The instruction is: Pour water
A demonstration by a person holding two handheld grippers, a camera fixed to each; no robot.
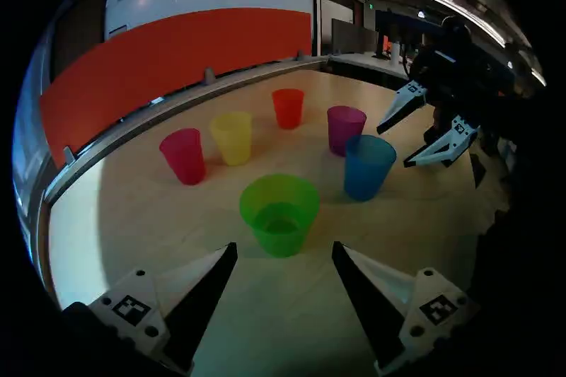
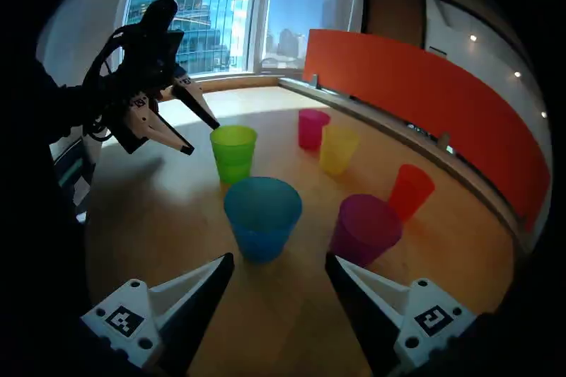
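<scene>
Several translucent plastic cups stand upright on a light wooden table [image 1: 396,228]. In the left gripper view the green cup [image 1: 279,213] stands just ahead of my open left gripper [image 1: 283,255]. Behind it are the blue cup [image 1: 368,166], purple cup [image 1: 345,129], orange cup [image 1: 288,107], yellow cup [image 1: 233,137] and pink cup [image 1: 184,155]. My right gripper [image 1: 393,145] hangs open at the right beside the blue cup. In the right gripper view the blue cup [image 2: 262,216] sits just ahead of my open right gripper [image 2: 279,265], the purple cup [image 2: 366,227] to its right. The left gripper [image 2: 200,138] is open beside the green cup [image 2: 233,152].
An orange wall panel [image 1: 177,59] and a grey rail [image 1: 212,90] line the table's far edge. Large windows [image 2: 205,9] stand behind the left gripper in the right gripper view. The orange cup [image 2: 410,191], yellow cup [image 2: 337,148] and pink cup [image 2: 312,128] stand toward the panel.
</scene>
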